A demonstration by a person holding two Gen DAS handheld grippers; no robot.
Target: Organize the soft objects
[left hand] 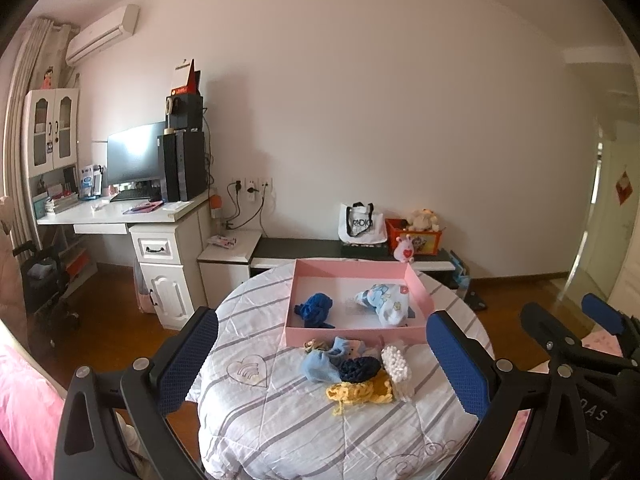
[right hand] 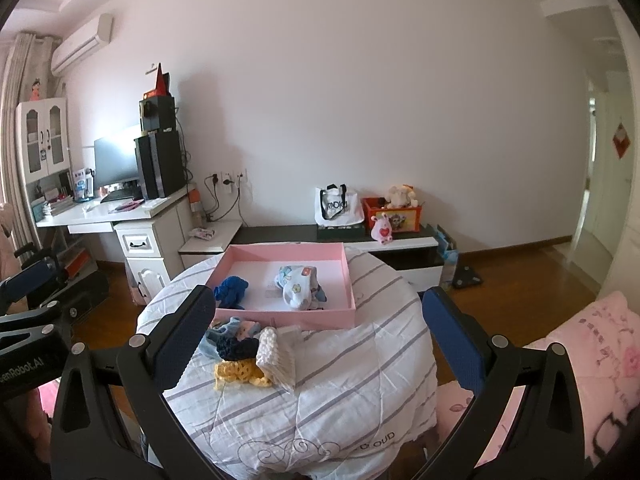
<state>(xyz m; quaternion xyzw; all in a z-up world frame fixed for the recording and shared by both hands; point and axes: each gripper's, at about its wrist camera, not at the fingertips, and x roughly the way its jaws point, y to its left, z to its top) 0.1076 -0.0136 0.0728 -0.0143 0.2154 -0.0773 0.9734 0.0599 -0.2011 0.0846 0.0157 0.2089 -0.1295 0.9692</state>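
Left tool (left hand: 322, 354) gaping, desk drawer (left hand: 155, 246) clearer

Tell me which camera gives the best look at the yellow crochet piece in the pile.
The left wrist view. There the yellow crochet piece lies nearly centered between the open jaws, its front edge and loose strand plain. In the right wrist view it sits close beside the left finger, partly covered by the navy piece and white piece.
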